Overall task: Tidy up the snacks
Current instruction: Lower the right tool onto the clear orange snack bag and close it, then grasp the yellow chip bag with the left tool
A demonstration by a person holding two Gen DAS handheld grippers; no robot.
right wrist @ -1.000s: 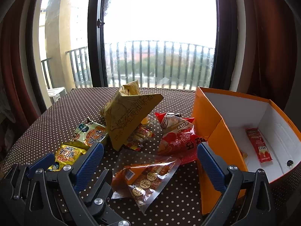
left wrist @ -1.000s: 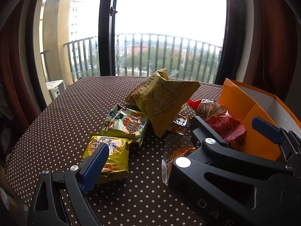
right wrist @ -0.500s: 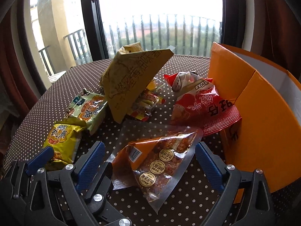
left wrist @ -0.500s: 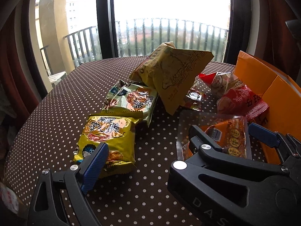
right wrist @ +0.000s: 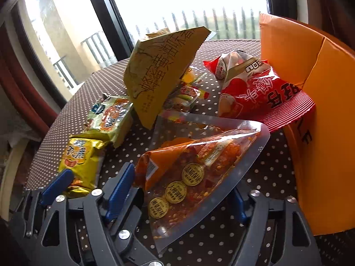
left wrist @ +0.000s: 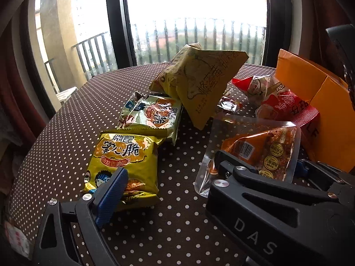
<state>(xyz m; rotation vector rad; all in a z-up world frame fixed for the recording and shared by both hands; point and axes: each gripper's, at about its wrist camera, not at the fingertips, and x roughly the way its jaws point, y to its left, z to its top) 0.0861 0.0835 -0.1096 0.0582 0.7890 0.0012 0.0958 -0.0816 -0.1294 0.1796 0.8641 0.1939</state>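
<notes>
Snack packets lie on a brown dotted tablecloth [left wrist: 66,119]. A clear pouch of orange-red snack [right wrist: 195,168] lies between the open fingers of my right gripper [right wrist: 179,190]; it also shows in the left wrist view [left wrist: 261,146]. My left gripper [left wrist: 204,177] is open, its left blue pad [left wrist: 113,188] over a small yellow packet [left wrist: 126,155]. Behind lie a green-yellow packet [left wrist: 153,113], a large yellow bag [left wrist: 199,82] propped up, and a red bag [right wrist: 255,90]. An orange box [right wrist: 321,110] stands at the right.
A small clear-wrapped snack [right wrist: 184,95] lies under the large yellow bag. The box wall rises close to my right gripper's right finger. A window with a balcony railing [left wrist: 199,35] is behind the table. Red curtains hang at both sides.
Both grippers have moved forward and down toward the table. The clear pouch now lies between the right gripper's fingers, and the left pad reaches the small yellow packet.
</notes>
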